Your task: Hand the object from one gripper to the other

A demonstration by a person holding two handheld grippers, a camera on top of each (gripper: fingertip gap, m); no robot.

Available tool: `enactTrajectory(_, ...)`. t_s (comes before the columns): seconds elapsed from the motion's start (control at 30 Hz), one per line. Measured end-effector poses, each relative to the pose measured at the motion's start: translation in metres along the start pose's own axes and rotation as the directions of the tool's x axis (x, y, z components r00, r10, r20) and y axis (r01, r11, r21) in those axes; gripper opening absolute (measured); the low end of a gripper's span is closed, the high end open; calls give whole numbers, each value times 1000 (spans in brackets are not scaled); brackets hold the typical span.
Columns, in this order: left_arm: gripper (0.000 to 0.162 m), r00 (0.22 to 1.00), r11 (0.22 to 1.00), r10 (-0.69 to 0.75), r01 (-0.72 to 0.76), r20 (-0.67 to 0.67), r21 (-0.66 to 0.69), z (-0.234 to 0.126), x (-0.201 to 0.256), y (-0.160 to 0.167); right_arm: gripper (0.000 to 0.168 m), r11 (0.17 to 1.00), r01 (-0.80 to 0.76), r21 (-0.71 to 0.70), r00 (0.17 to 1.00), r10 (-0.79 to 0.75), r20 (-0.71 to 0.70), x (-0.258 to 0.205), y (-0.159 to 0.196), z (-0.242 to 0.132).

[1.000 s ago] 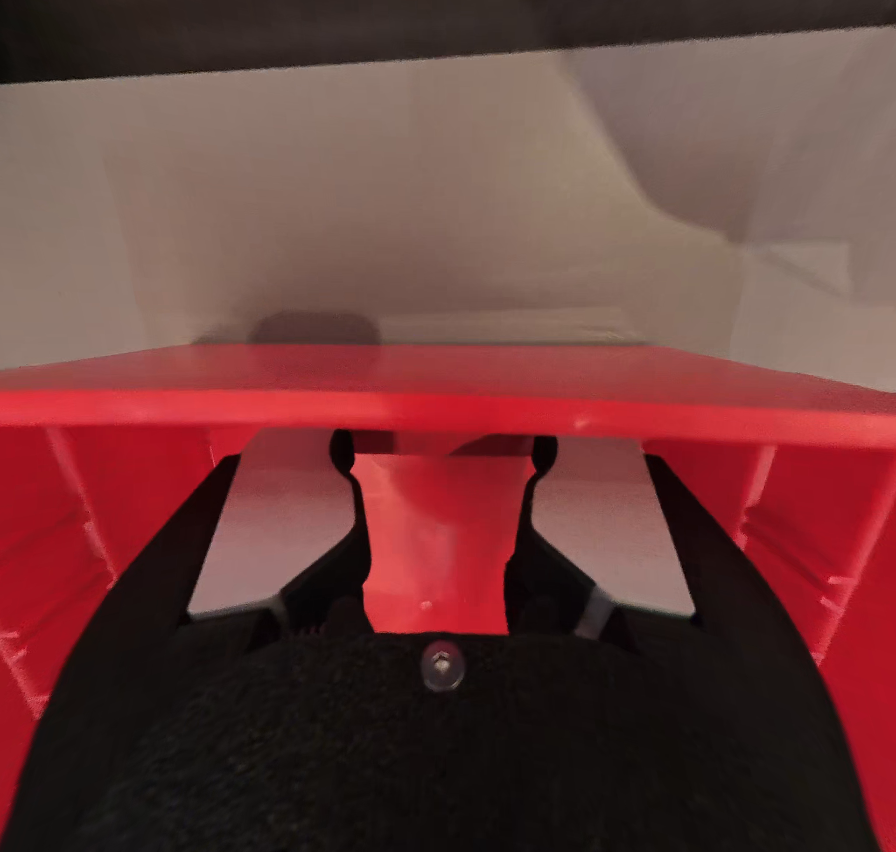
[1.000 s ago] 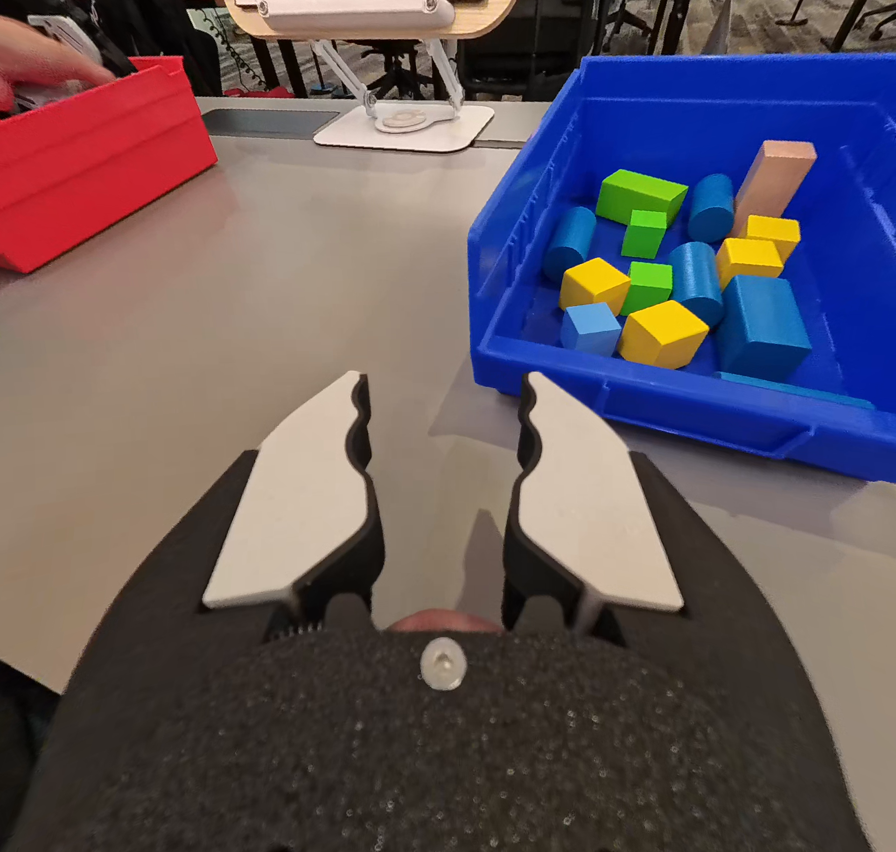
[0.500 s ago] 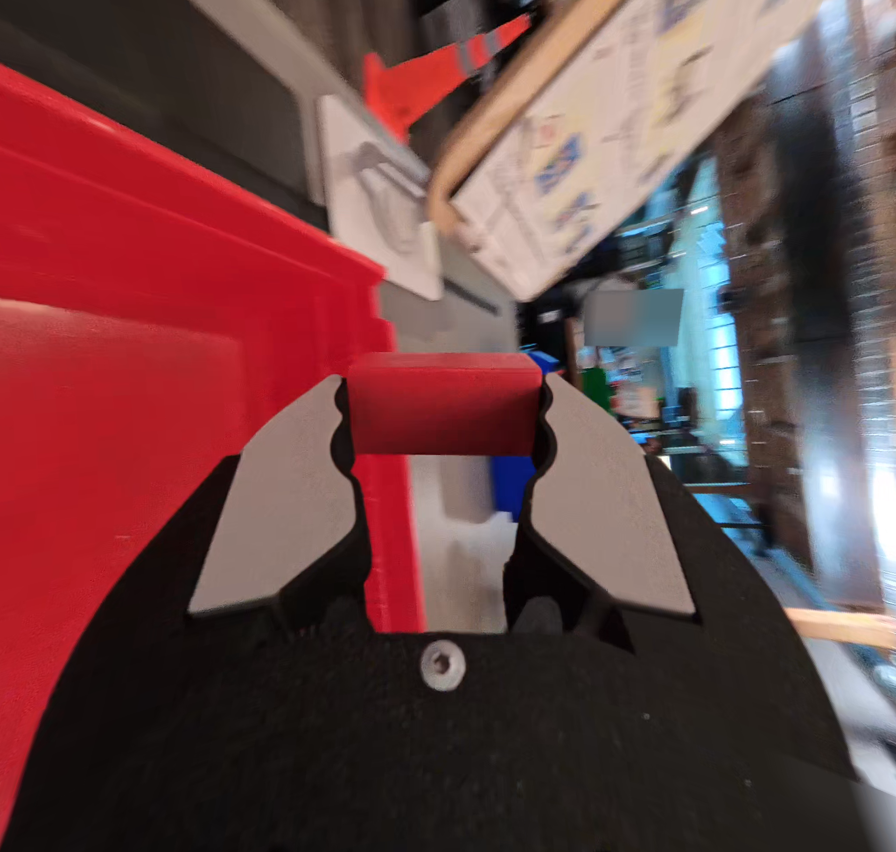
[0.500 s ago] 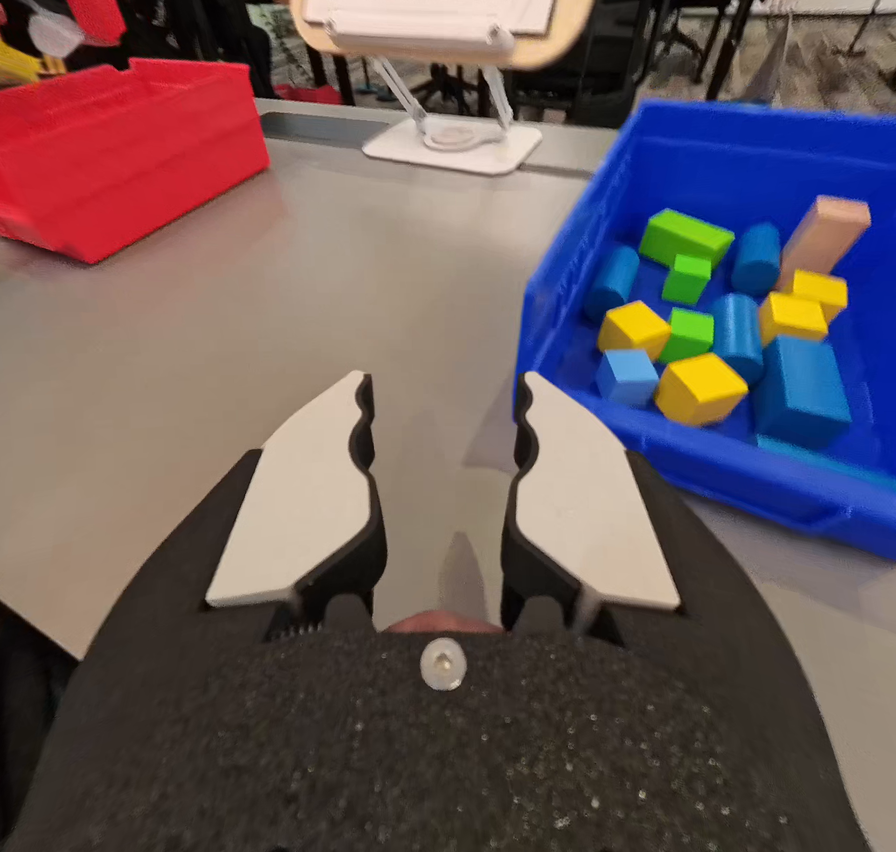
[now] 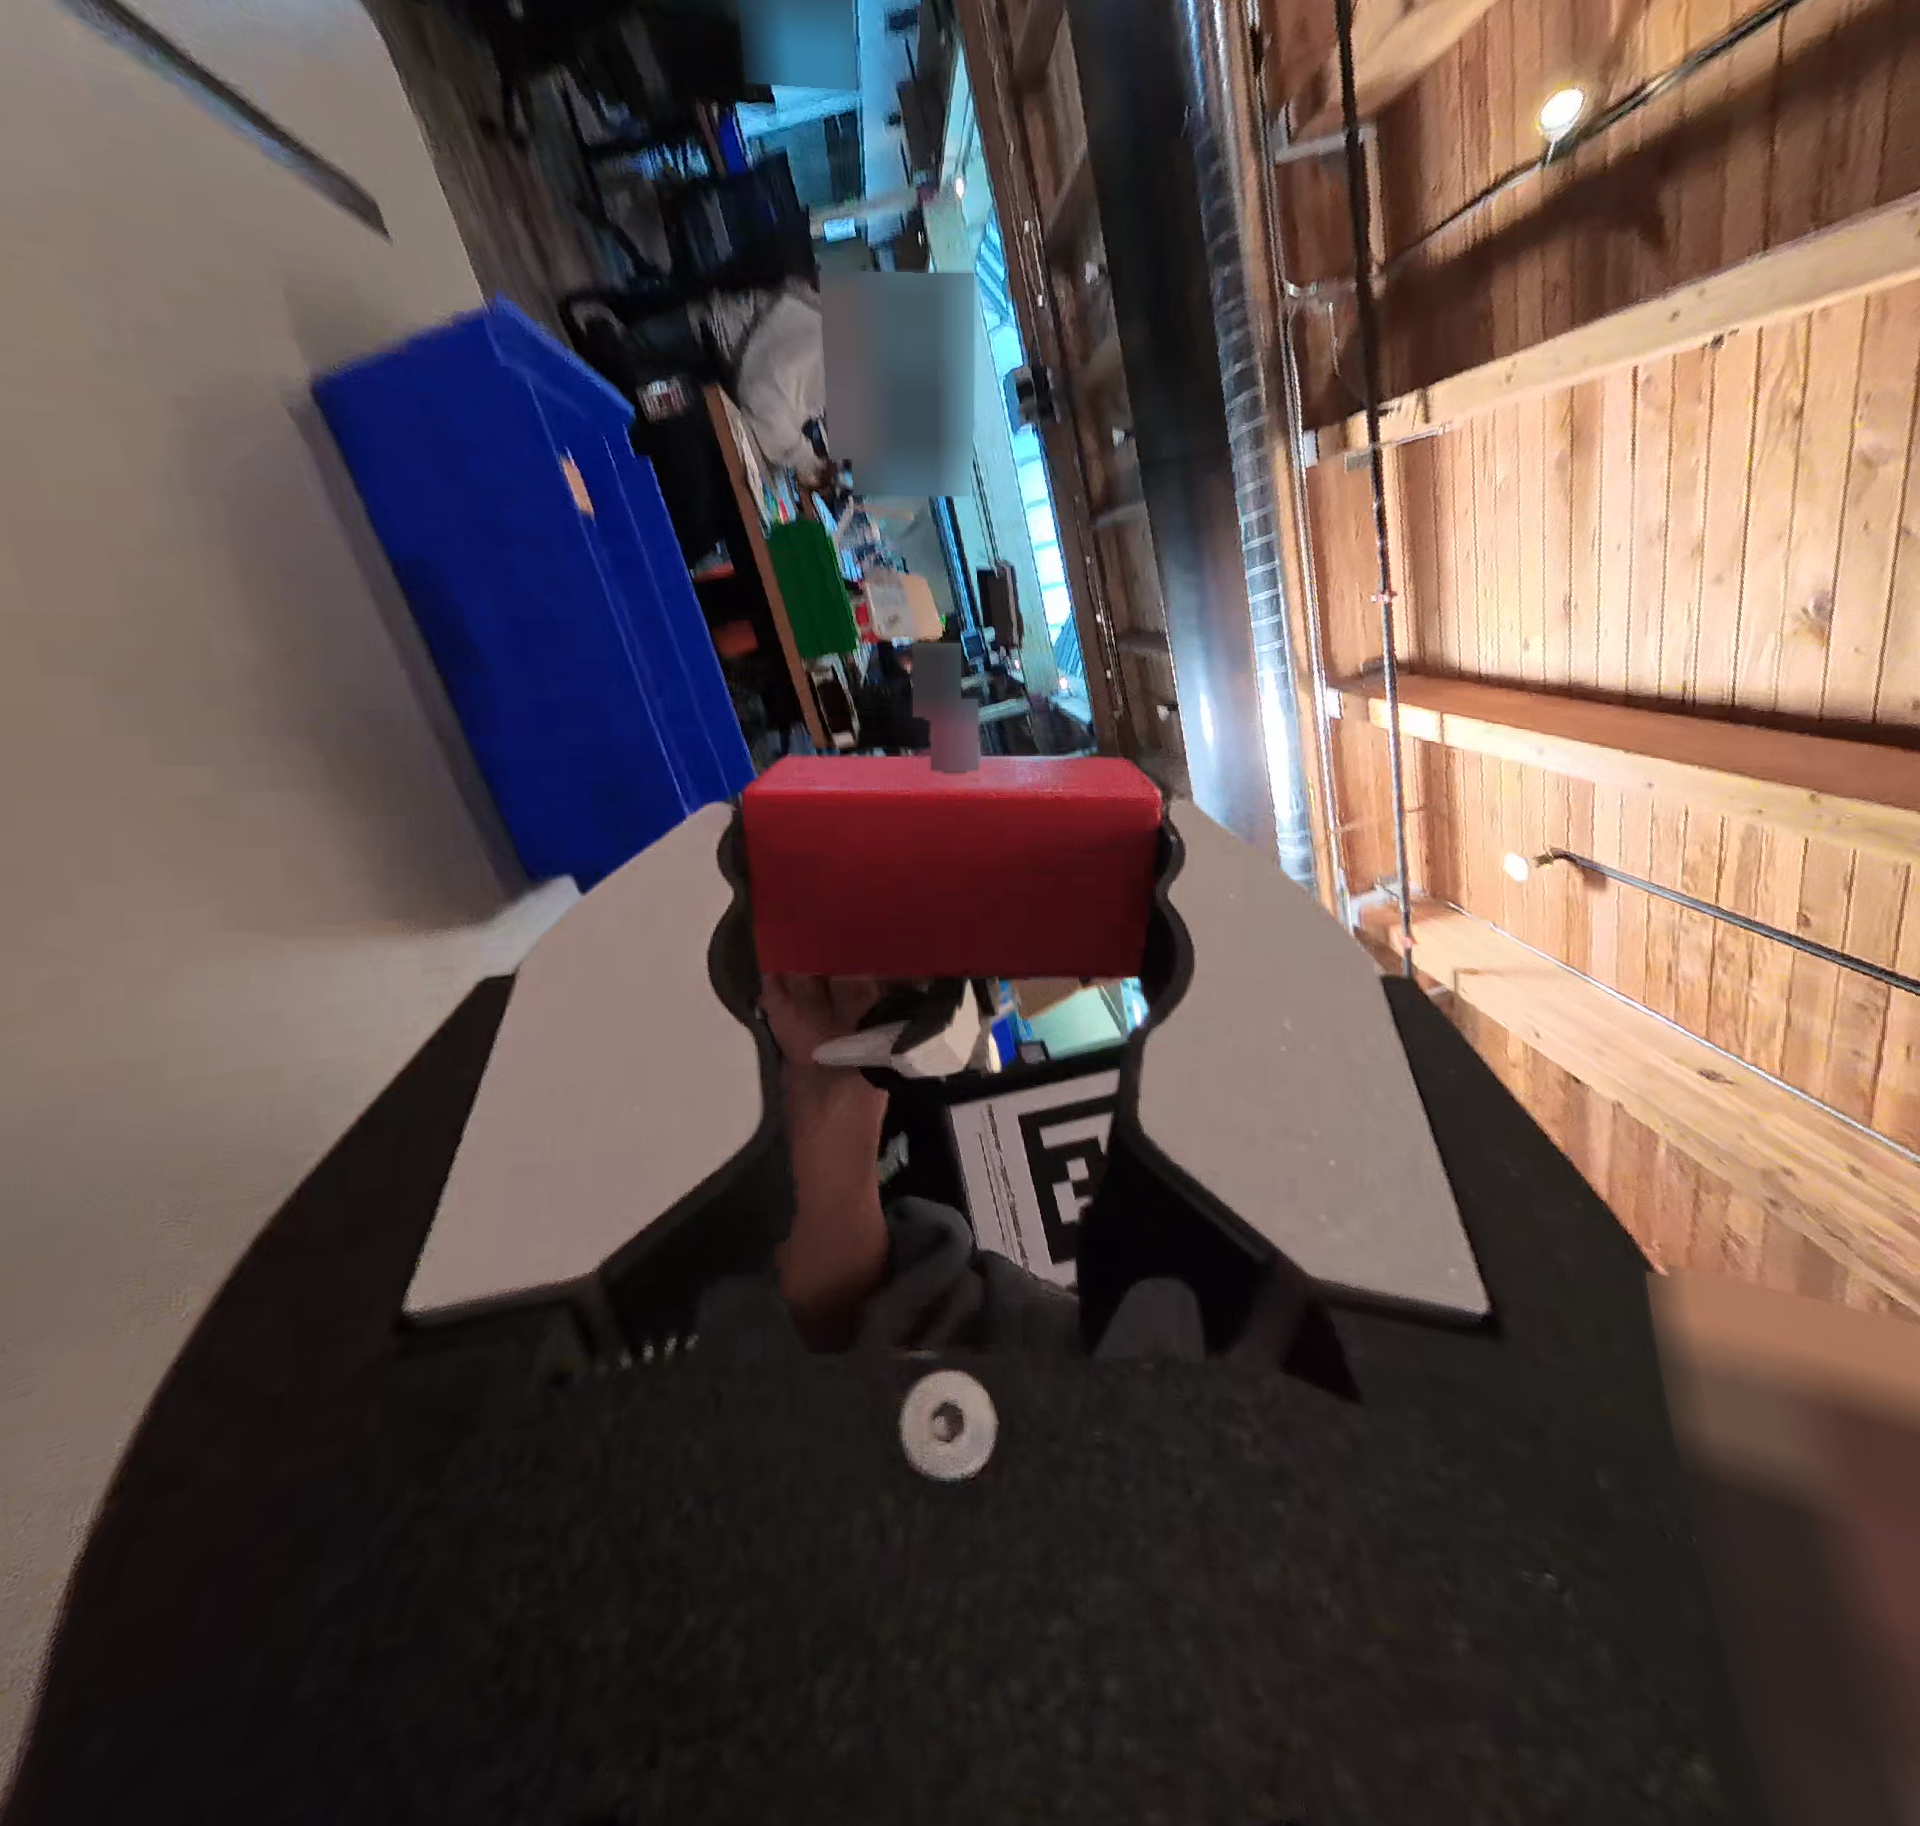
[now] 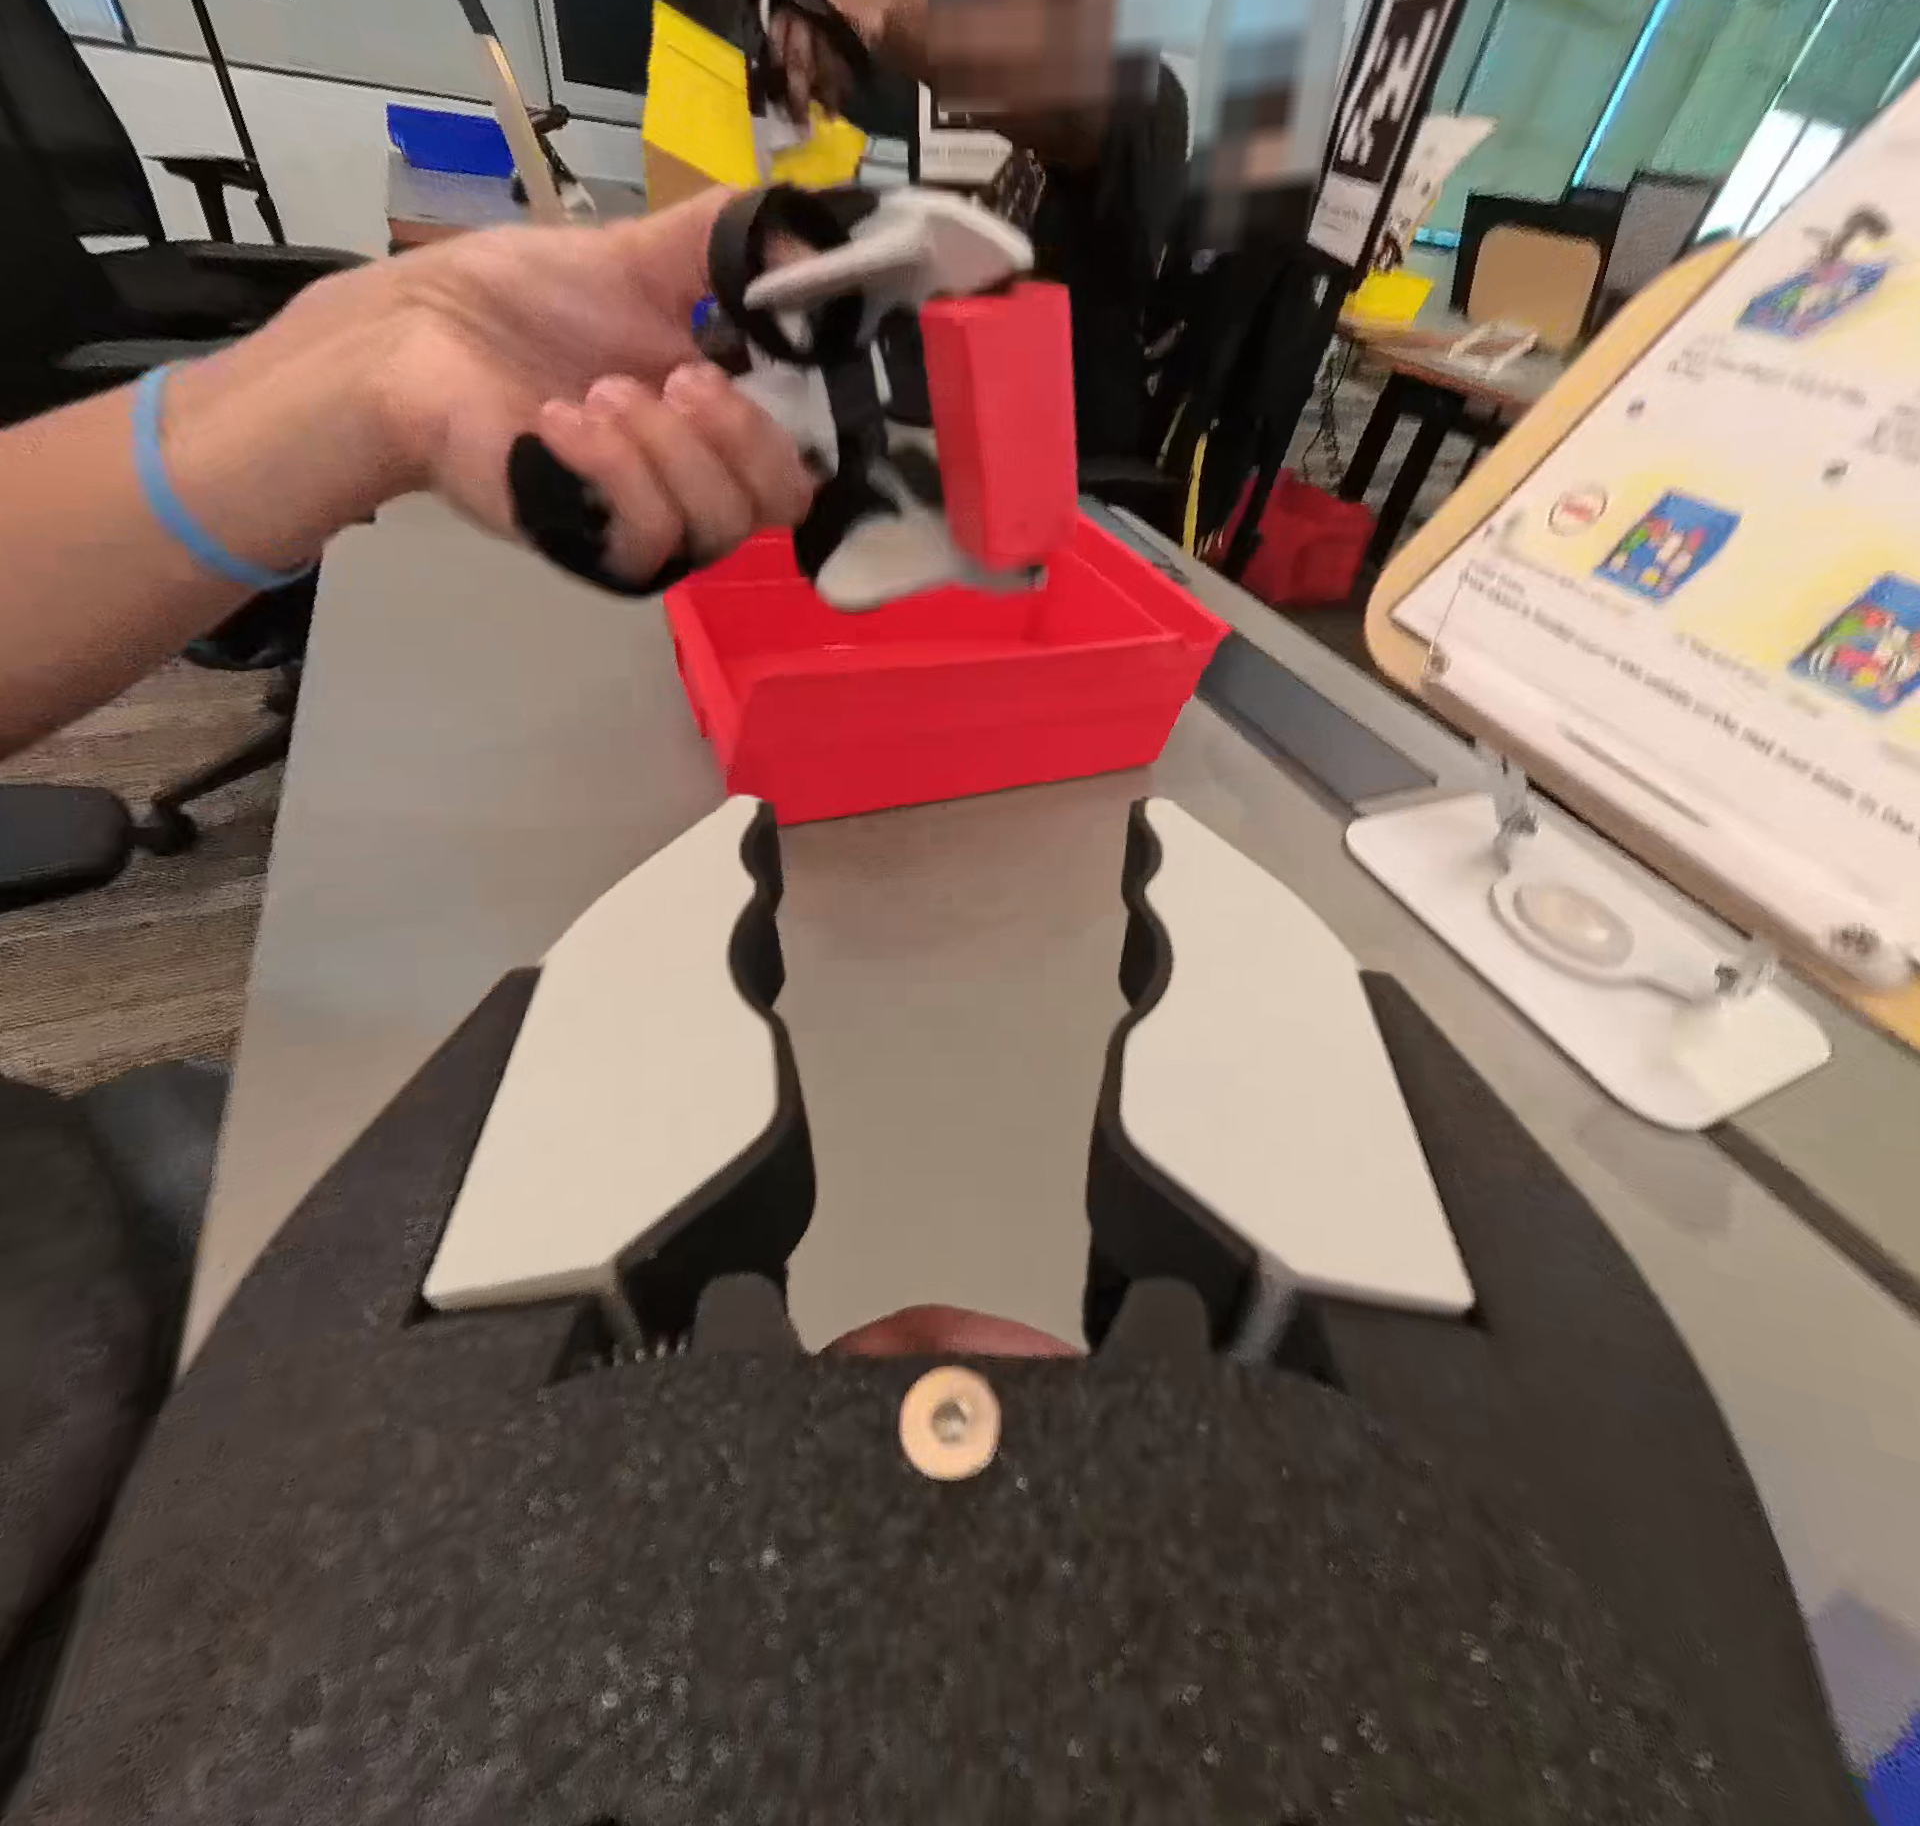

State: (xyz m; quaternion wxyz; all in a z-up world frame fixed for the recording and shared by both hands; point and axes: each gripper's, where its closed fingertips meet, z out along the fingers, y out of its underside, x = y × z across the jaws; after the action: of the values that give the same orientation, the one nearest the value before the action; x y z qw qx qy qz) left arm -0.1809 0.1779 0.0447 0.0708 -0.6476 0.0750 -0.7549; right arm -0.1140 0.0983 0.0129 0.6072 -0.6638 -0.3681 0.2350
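One block up in the air, one pair of jaws waiting for it.

My left gripper [image 5: 948, 893] has its jaws clamped across the red block [image 5: 948, 877], a smooth, matt, square-edged bar held aloft above the red bin [image 6: 935, 701], its long sides left bare, I think so the other side can take hold. My right gripper [image 6: 948, 929] stands empty, jaws spread, wavy black pads facing in, low over the grey counter [image 6: 499, 737] and well short of the block. Beyond lies the blue bin [image 5: 520, 592].
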Motion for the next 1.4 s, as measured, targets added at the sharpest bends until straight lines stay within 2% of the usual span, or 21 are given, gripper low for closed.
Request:
enactTrajectory(0.13, 71, 998, 994, -56, 53, -35, -93, 43, -10, 41, 62, 1000, -5, 22, 1000, 5, -17, 6, 3, 16)
enactTrajectory(0.23, 71, 997, 987, -67, 62, -30, -147, 61, -17, 61, 61, 999, -39, 36, 999, 39, -4, 2, 5, 14)
enactTrajectory(0.33, 71, 995, 975, -93, 86, -27, -204, 76, -25, 80, 57, 1000, 4, 25, 999, -3, -36, 5, 10, 10)
enactTrajectory(0.47, 71, 993, 963, -113, 99, -44, -251, 87, -29, 96, 48, 999, 52, -10, 997, -52, -54, 7, 17, 5)
enactTrajectory(0.5, 71, 991, 962, -122, 105, -52, -253, 88, -28, 97, 35, 998, 67, -10, 998, -67, -15, 1, 18, 3)
enactTrajectory(0.6, 71, 989, 954, -127, 99, -81, -282, 90, -24, 104, 34, 996, 87, -8, 996, -87, -13, -3, 16, -3)
enactTrajectory(0.67, 71, 993, 951, -79, 47, -93, -304, 86, -19, 110, 34, 994, 110, 6, 994, -110, 8, -8, 12, -6)
enactTrajectory(0.73, 70, 990, 957, 15, -54, -139, -285, 71, -7, 116, 34, 992, 117, 38, 993, -118, 20, -12, 3, -10)
enactTrajectory(0.83, 70, 974, 953, 175, -203, -141, -223, 23, 2, 138, 34, 992, 113, 56, 994, -113, 4, -7, -10, -31)
enactTrajectory(0.97, 65, 912, 911, 394, -371, 113, -179, -45, -48, 183, 34, 991, 126, -51, 975, -133, -176, 42, -13, -88)
enactTrajectory(1.07, 63, 837, 881, 471, -431, 278, -197, -93, -90, 214, 34, 971, 114, -212, 892, -194, -409, 102, -4, -150)
enactTrajectory(1.17, 60, 731, 843, 534, -494, 424, -211, -129, -118, 229, 34, 922, -61, -383, 767, -202, -609, 158, 25, -210)
enactTrajectory(1.23, 59, 690, 826, 556, -521, 463, -215, -137, -118, 229, 34, 889, -240, -391, 718, -108, -687, 184, 51, -230)
enactTrajectory(1.3, 57, 677, 798, 595, -565, 434, -212, -133, -105, 226, 34, 844, -387, -372, 696, 2, -718, 206, 82, -231)
enactTrajectory(1.4, 56, 610, 754, 647, -603, 458, -262, -132, -107, 221, 34, 747, -547, -378, 671, 122, -731, 235, 137, -214)
